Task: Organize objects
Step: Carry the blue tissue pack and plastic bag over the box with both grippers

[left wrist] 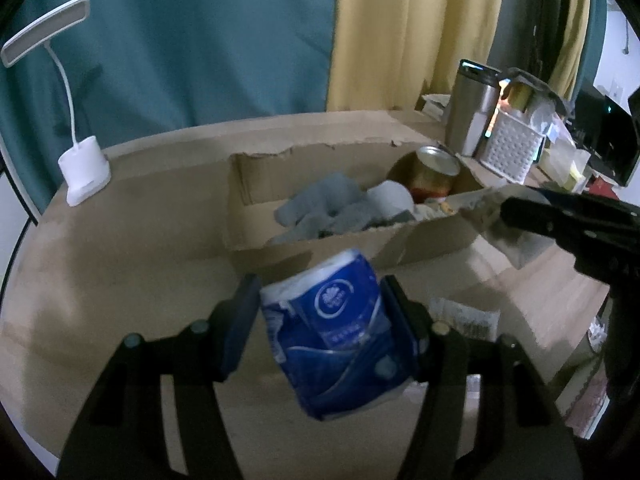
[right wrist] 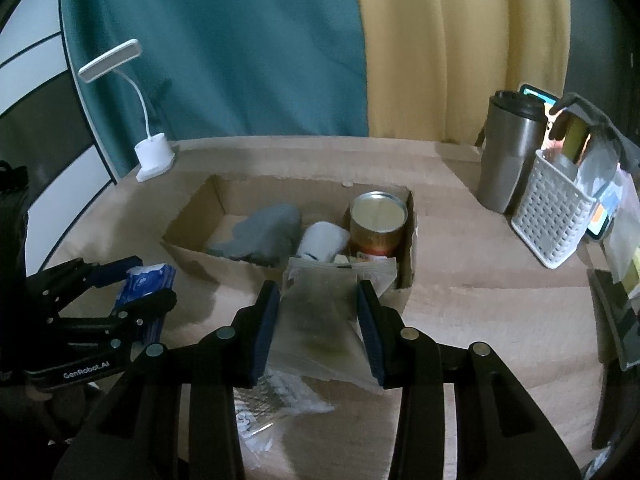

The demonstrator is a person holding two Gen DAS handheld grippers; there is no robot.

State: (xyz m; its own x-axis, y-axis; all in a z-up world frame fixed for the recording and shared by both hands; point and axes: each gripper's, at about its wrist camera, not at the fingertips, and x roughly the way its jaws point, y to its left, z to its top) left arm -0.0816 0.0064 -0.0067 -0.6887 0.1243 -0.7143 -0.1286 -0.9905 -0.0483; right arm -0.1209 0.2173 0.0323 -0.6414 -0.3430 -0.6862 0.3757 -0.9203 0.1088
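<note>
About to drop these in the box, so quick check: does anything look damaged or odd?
The box has ragged, torn top edges, clearest along its back wall. The tissue pack sits tilted in the left tongs, its wrapper crumpled. The right tongs hold a clear bag. Nothing looks spilled.

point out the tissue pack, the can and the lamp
tissue pack (left wrist: pixel 340 332), left wrist view, on its blue front with the round logo
can (right wrist: pixel 378 222), right wrist view, on its metal lid
lamp (right wrist: pixel 154 156), right wrist view, on its white base
</note>
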